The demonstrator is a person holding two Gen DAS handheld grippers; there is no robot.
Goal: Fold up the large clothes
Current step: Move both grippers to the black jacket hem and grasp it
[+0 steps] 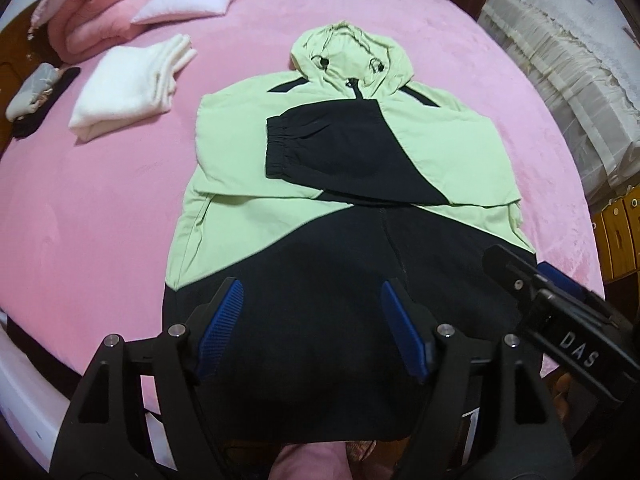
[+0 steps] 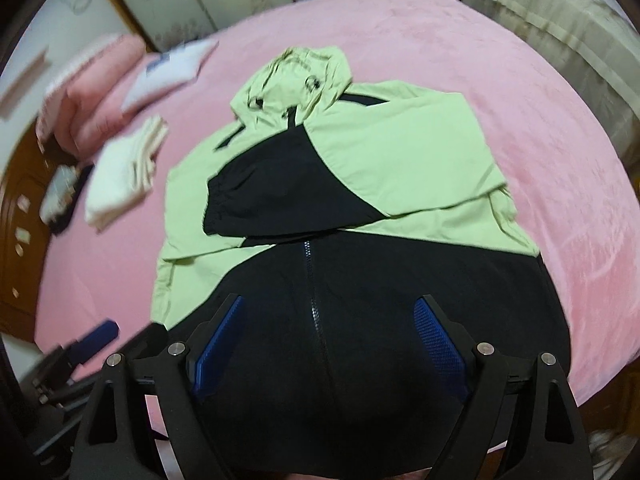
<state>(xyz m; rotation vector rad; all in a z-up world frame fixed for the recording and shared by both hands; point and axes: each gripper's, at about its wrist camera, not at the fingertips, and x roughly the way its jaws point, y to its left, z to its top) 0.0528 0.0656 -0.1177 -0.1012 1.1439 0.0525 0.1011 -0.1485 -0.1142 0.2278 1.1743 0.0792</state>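
A light green and black hooded jacket (image 1: 320, 184) lies face up on the pink bed, hood at the far end, both sleeves folded across the chest with a black cuff on top. It also shows in the right wrist view (image 2: 360, 184). My left gripper (image 1: 312, 300) is open above the jacket's black hem, left of the zipper. My right gripper (image 2: 328, 316) is open above the hem, astride the zipper (image 2: 312, 280). The right gripper shows at the right edge of the left wrist view (image 1: 556, 292). Neither holds fabric.
The pink bed cover (image 1: 100, 208) stretches around the jacket. A folded white garment (image 1: 128, 88) lies at the far left, with a pink quilt (image 1: 96, 12), a white pillow (image 1: 188, 0) and small dark items (image 1: 36, 96). Cream bedding (image 1: 568, 72) is stacked at the right.
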